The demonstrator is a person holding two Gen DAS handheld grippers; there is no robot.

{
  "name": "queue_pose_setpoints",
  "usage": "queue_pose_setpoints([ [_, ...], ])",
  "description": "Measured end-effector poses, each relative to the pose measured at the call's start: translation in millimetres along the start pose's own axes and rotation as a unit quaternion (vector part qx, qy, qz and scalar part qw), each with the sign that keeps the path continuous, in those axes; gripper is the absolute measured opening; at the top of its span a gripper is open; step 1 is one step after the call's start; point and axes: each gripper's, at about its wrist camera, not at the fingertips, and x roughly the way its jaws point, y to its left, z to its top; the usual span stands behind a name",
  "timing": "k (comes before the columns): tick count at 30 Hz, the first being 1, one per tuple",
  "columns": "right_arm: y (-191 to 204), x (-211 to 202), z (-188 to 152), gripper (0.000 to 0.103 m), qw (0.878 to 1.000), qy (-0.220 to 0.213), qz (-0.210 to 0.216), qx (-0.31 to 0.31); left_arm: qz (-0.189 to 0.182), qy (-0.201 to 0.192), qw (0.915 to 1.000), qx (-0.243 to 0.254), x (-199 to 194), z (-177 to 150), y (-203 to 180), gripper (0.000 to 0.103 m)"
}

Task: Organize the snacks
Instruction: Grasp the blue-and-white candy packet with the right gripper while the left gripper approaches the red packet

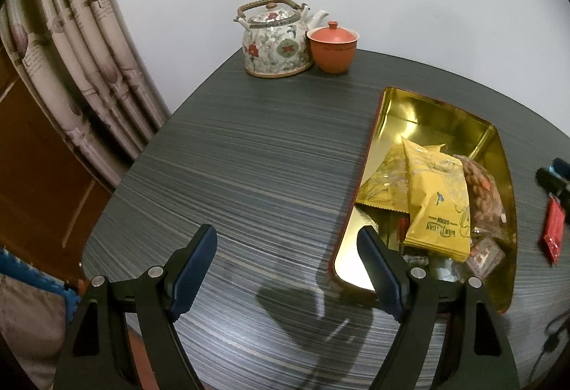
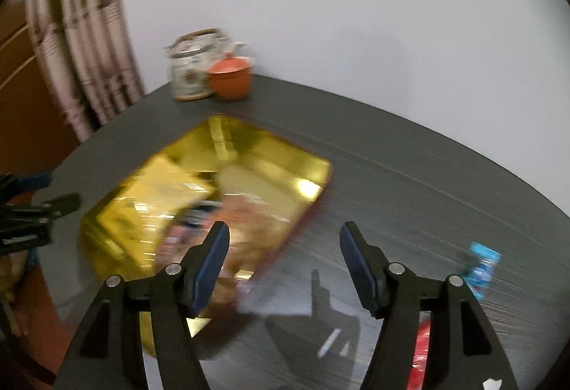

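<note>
A gold tin tray (image 1: 427, 112) lies on the dark striped table and holds a yellow snack packet (image 1: 438, 197), a clear bag of nuts (image 1: 482, 187) and small wrapped sweets. My left gripper (image 1: 288, 231) is open and empty over bare table just left of the tray. In the blurred right wrist view my right gripper (image 2: 284, 228) is open with nothing between its fingers, over the tray's (image 2: 270, 147) right edge. A blue packet (image 2: 482, 269) and a red packet (image 2: 422, 354) lie on the table to its right. The red packet (image 1: 554, 229) also shows beside the right gripper (image 1: 552, 171).
A flowered teapot (image 1: 276, 41) and an orange lidded cup (image 1: 333, 48) stand at the table's far corner by the white wall. A curtain (image 1: 71, 51) hangs at the left beyond the table edge. The left gripper (image 2: 58, 190) shows at the tray's left.
</note>
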Motion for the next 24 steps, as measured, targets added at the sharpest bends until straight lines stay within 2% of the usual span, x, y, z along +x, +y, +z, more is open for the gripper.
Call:
queue_pose_setpoints([
  [6, -84.8, 8.4, -12.9, 0.062, 0.995, 0.019, -0.079, 0.054, -0.008, -0.005, 1.0, 0.0, -1.2, -0.7, -0.5, 0.081],
  [9, -118.5, 13.9, -19.3, 0.062, 0.992, 0.03, -0.101, 0.076, -0.015, -0.011, 0.9998, 0.001, -2.5, -1.1, -0.7, 0.081],
  [15, -159.0, 26.6, -31.6, 0.06, 0.987, 0.045, -0.108, 0.108, -0.008, -0.029, 0.9994, 0.016, -3.6, -2.3, -6.1, 0.081],
  [20, -169.2, 43.5, -38.1, 0.047, 0.987, 0.057, -0.104, 0.111, -0.002, -0.044, 0.9986, 0.028, -7.3, -4.3, -13.1, 0.081],
  [24, -176.3, 49.0, -42.5, 0.042, 0.986, 0.06, -0.097, 0.119, -0.002, -0.044, 0.9985, 0.034, -12.8, -6.9, -23.8, 0.081],
])
